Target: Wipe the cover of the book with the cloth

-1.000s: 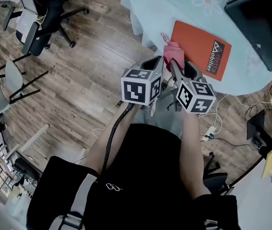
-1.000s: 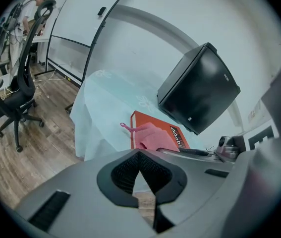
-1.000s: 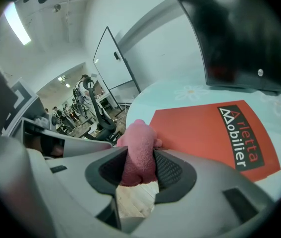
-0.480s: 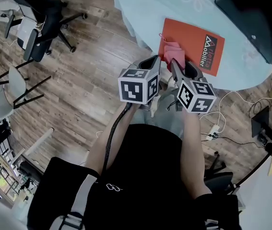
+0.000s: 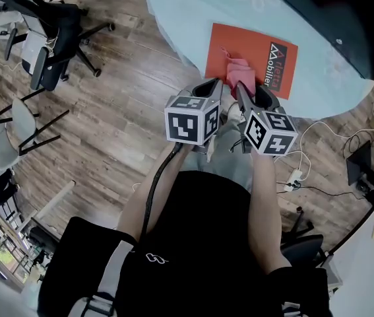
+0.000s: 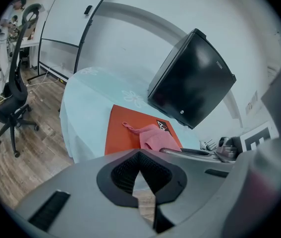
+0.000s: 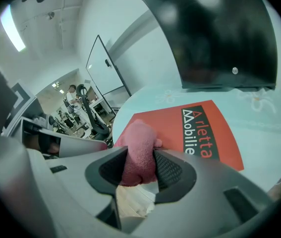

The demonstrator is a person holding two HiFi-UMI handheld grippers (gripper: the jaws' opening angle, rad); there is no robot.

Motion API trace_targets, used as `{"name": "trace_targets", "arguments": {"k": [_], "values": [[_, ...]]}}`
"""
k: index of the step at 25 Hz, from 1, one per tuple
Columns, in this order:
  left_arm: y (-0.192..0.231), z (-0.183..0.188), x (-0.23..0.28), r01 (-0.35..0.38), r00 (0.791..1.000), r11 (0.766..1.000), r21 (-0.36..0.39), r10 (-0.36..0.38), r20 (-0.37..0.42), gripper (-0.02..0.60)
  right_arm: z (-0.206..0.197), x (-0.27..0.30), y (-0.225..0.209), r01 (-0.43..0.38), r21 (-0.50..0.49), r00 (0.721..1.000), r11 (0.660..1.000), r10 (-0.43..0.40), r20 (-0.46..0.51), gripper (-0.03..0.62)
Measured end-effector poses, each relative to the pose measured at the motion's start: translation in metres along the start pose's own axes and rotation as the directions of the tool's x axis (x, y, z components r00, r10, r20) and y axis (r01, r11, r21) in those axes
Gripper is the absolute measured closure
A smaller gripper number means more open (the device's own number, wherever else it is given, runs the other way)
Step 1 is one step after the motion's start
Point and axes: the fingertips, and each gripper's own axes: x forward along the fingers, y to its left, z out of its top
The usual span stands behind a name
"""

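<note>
Cloth [image 7: 138, 150] pinched in right claw [image 7: 139, 166], over book [image 7: 167, 128].

Fuzzy pink cloth [image 7: 138, 150]; smooth matt orange book cover [image 5: 239, 41]; wood-plank floor [image 5: 121, 111], slight sheen.

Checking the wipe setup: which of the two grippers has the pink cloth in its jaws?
The right gripper: its jaws are shut on the pink cloth, over the orange book. The left gripper has nothing between its jaws, which are closed.
</note>
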Motion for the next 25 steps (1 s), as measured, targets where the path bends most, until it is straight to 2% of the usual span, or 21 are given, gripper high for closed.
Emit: {"name": "trace_targets", "arguments": {"k": [25], "values": [[-0.075, -0.010, 0.039, 0.058, 0.998, 0.997, 0.057, -0.056, -0.043, 0.571, -0.002, -0.045, -0.071, 0.057, 0.048, 0.998, 0.997, -0.058, 0.025, 0.437]]}}
